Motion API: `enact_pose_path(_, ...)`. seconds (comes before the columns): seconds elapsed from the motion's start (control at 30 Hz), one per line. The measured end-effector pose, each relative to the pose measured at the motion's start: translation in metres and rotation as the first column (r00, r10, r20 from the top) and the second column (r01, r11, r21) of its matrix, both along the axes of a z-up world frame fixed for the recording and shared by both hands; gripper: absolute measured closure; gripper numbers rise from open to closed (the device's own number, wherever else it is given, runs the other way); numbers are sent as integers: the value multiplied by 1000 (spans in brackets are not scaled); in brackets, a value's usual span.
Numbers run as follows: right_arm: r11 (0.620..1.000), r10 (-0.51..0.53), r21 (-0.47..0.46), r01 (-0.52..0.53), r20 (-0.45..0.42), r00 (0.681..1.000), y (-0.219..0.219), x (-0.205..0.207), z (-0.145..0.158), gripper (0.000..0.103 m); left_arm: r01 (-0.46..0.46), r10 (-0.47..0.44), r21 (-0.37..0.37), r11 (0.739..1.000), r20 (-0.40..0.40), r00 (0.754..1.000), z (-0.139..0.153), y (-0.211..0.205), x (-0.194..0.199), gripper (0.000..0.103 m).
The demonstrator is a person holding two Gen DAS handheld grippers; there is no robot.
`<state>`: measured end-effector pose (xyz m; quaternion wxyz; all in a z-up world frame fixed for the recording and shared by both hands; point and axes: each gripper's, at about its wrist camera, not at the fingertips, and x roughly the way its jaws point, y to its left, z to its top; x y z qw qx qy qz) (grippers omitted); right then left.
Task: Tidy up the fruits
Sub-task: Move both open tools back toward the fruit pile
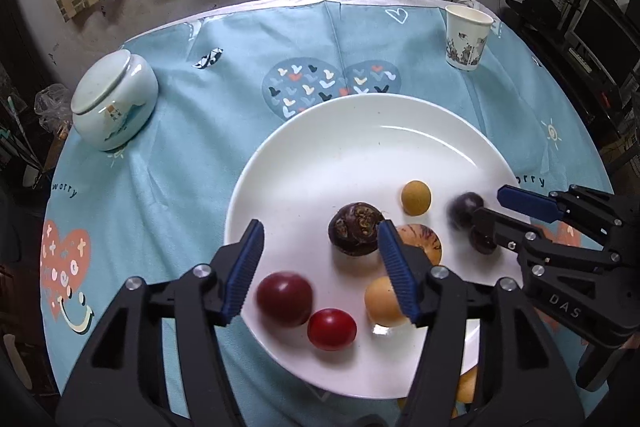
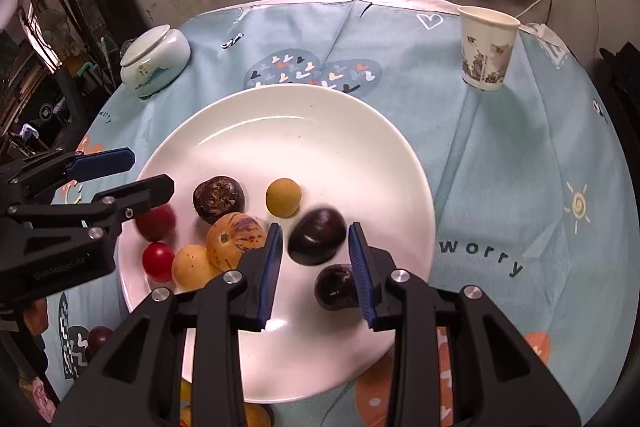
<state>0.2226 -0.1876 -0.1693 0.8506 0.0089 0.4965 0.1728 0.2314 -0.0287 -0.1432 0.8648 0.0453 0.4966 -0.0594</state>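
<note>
A white plate point(image 1: 360, 131) point(image 2: 280, 131) holds several fruits. In the left wrist view: a dark red plum point(image 1: 284, 298), a red cherry tomato point(image 1: 331, 329), a brown water chestnut point(image 1: 356, 229), a yellow-green fruit point(image 1: 416, 197), a striped orange fruit point(image 1: 424, 239). My left gripper point(image 1: 320, 271) is open and empty above the plate's near edge. My right gripper point(image 2: 314, 269) is open; a blurred dark plum point(image 2: 317, 235) lies just beyond its fingertips and another dark fruit point(image 2: 335, 286) rests by its right finger.
A lidded ceramic jar point(image 1: 114, 99) point(image 2: 156, 61) stands at the far left and a paper cup point(image 1: 466, 37) point(image 2: 486, 47) at the far right on the blue tablecloth point(image 1: 240, 75). More fruits lie off the plate near the table's front edge point(image 2: 98, 337).
</note>
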Motion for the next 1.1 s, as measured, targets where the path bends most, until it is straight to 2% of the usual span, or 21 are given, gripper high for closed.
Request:
enact_pose_path(0.23, 999, -32, 27, 31, 19, 999, -17, -28, 17, 68, -48, 49, -18, 999, 17, 999, 19, 20, -23, 38)
enact_pose_path(0.43, 997, -40, 58, 42, -27, 999, -28, -92, 15, 68, -120, 120, -44, 992, -8, 993, 21, 60, -77, 33)
enact_pose_path(0.6, 997, -31, 73, 39, -110, 994, -26, -168, -7, 66, -139, 136, -35, 990, -64, 989, 1, 86, -150, 27)
enact_pose_path(0.73, 1000, -2, 19, 4, -99, 995, -15, -226, -22, 65, -123, 112, -58, 991, -160, 981, -28, 90, -211, 26)
enact_pose_path(0.9, 999, 41, 27, -38, -129, 991, 3, -263, -39, 64, -73, 59, -40, 997, -268, 961, -67, 69, -256, 26)
enact_pose_path(1.0, 999, 39, 30, -36, -97, 995, 9, -275, -38, 63, -38, 27, -37, 999, -271, 962, -70, 60, -269, 26)
enact_pose_path(1.07, 999, 43, 31, -40, -101, 994, 11, -279, -38, 57, -29, 16, -45, 999, -258, 966, -66, 60, -273, 22)
enact_pose_path(1.1, 998, 52, 39, -48, -100, 994, 12, -280, -38, 47, -32, 20, -42, 999, -256, 967, -66, 60, -275, 20)
